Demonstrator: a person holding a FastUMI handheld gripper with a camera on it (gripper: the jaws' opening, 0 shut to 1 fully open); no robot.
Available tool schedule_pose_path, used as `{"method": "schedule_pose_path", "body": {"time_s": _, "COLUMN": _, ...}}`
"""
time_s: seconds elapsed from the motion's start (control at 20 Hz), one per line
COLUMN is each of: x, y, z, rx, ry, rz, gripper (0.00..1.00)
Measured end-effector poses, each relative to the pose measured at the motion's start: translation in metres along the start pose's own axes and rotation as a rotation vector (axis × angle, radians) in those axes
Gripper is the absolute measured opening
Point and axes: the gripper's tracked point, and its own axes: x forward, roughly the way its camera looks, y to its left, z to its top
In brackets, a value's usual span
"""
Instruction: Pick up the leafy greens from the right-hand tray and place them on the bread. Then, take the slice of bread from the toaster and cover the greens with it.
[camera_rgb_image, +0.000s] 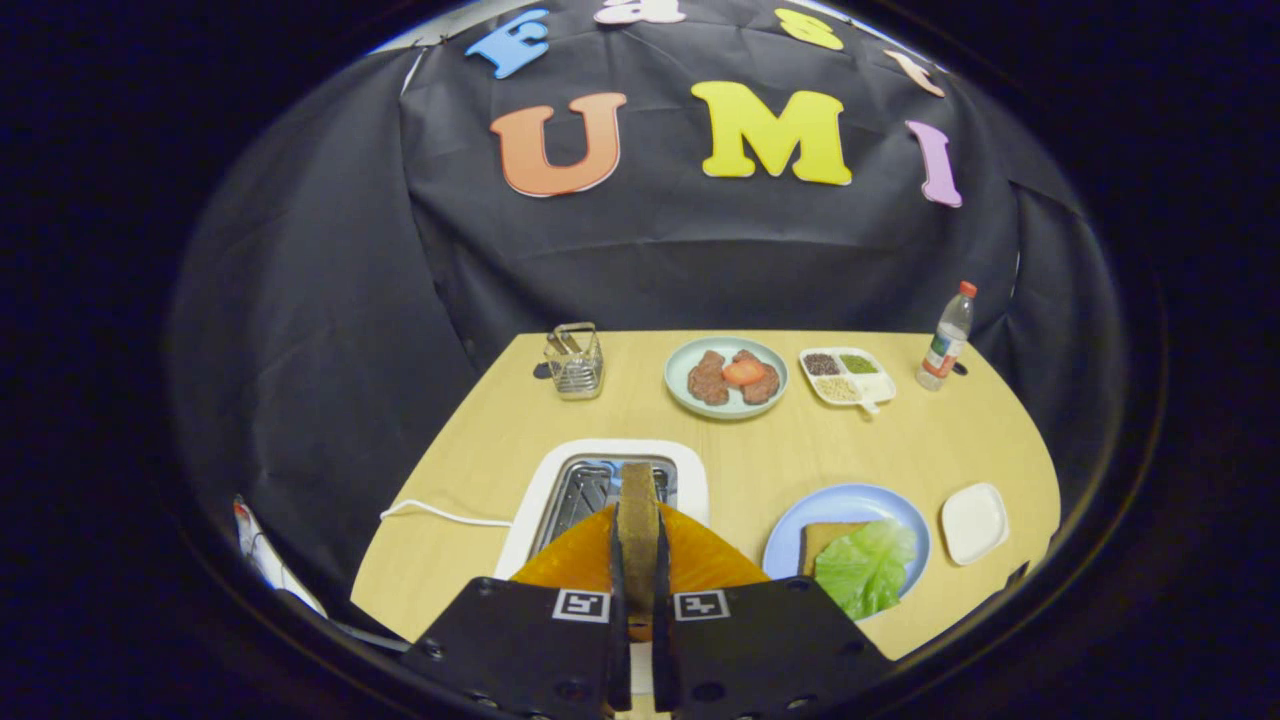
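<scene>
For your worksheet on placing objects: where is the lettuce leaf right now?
In the gripper view, the lettuce leaf lies on the bread slice on the blue plate, right of the gripper, beside the toaster.

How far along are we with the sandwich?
Done: the greens already lie on the bread on the blue plate, and the small white tray beside it is bare. In hand: the gripper is shut on the toast slice, held upright over the toaster. Left: carry that slice across and lay it over the greens.
</scene>
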Motion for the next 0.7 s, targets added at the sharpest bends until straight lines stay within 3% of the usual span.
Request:
{"method": "schedule_pose_path", "body": {"time_s": 0.3, "x": -0.056, "y": 0.011, "z": 0.053, "rx": 0.020, "ry": -0.104, "rz": 0.040, "gripper": 0.08}}
{"method": "schedule_pose_path", "body": {"time_s": 0.5, "x": -0.090, "y": -0.012, "z": 0.088, "rx": 0.035, "ry": -0.183, "rz": 0.014, "gripper": 0.08}}
{"method": "schedule_pose_path", "body": {"time_s": 0.7, "x": -0.093, "y": -0.051, "z": 0.086, "rx": 0.059, "ry": -0.204, "rz": -0.043, "gripper": 0.08}}
